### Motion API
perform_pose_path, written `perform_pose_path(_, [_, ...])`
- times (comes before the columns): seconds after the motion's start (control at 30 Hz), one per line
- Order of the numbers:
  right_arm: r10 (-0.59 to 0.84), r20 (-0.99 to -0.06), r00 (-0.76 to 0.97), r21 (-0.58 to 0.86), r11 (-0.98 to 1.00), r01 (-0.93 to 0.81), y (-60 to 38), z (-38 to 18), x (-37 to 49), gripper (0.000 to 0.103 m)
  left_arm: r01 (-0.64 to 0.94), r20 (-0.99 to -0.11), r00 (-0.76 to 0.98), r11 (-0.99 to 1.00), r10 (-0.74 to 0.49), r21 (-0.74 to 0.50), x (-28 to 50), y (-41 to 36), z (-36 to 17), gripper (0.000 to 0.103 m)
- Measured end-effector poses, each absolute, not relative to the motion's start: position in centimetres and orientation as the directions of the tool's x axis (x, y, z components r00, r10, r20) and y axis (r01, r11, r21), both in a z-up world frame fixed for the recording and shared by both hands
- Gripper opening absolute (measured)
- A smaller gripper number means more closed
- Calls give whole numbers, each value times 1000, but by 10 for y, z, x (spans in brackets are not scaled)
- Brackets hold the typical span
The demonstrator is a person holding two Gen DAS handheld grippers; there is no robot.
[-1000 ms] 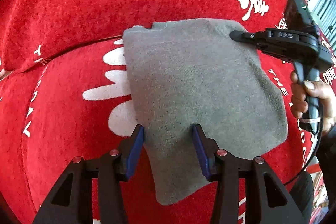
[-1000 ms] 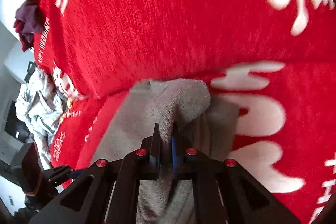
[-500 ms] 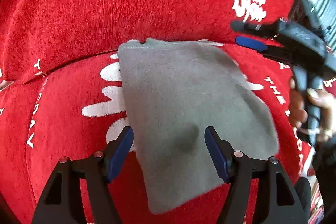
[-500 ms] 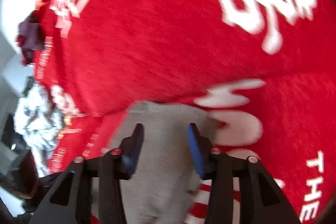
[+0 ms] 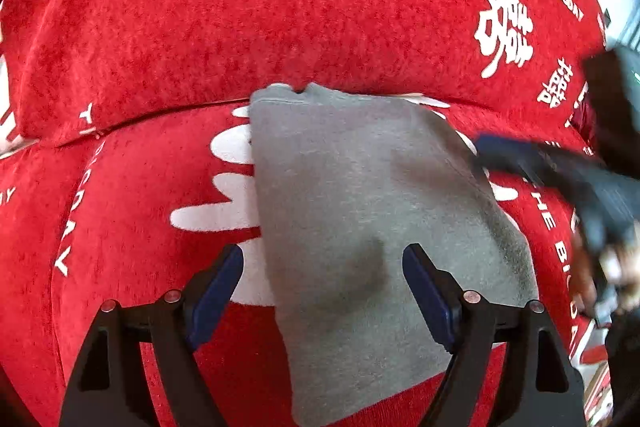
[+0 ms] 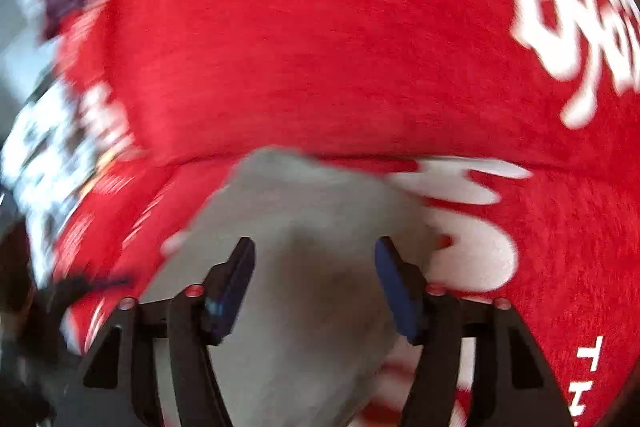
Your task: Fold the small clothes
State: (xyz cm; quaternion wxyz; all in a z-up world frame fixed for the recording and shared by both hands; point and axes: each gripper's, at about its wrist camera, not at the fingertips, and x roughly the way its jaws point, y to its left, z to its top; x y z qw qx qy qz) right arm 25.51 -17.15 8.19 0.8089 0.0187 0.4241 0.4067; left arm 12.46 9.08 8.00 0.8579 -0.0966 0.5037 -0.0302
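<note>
A folded grey knit garment [image 5: 360, 211] lies flat on the red sofa seat [image 5: 132, 235], its far edge against the backrest. My left gripper [image 5: 322, 275] is open and empty, its jaws wide apart over the garment's near left part. My right gripper [image 6: 314, 267] is open and empty above the same grey garment [image 6: 308, 211]; that view is motion-blurred. The right gripper also shows blurred at the right of the left wrist view [image 5: 560, 167], beside the garment's right edge.
The red backrest [image 5: 280, 7] with white characters rises right behind the garment. A blurred pile of light cloth [image 6: 36, 155] and a dark item lie at the far left. The sofa's front edge is near at the lower right.
My right gripper let go of the garment's corner, opened and pulled back. My left gripper opened wider and drew back slightly. The garment now lies flat.
</note>
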Motion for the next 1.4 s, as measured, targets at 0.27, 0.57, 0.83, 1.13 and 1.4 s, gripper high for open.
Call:
perform_pose_path(0.27, [694,-688,210,419,617,-666,-184,41,200,74,-44,-916,396,994,-72,-97,110,85,51,93])
perform_pose_path(0.57, [562,-756,336,264,731,-629,-202,72,176,78,-33,-896,444,999,16,2,91,81,75,93])
perform_pose_path(0.83, [568,-723,394,166,696,-698,-175,92,159,80,-45,-891,449,998,63,48,94,79,75,93])
perform_pose_path(1.13, [406,-838,364,-24,639,-769,-130,50,203,80,-26,-899,439,1000,6,-6,120,86,69,93])
perform_pose_path(1.4, [486,-785,384,24,643,-765,-141,80,235,83,-99,-905,426,993,-10,-58,174,113,59,93])
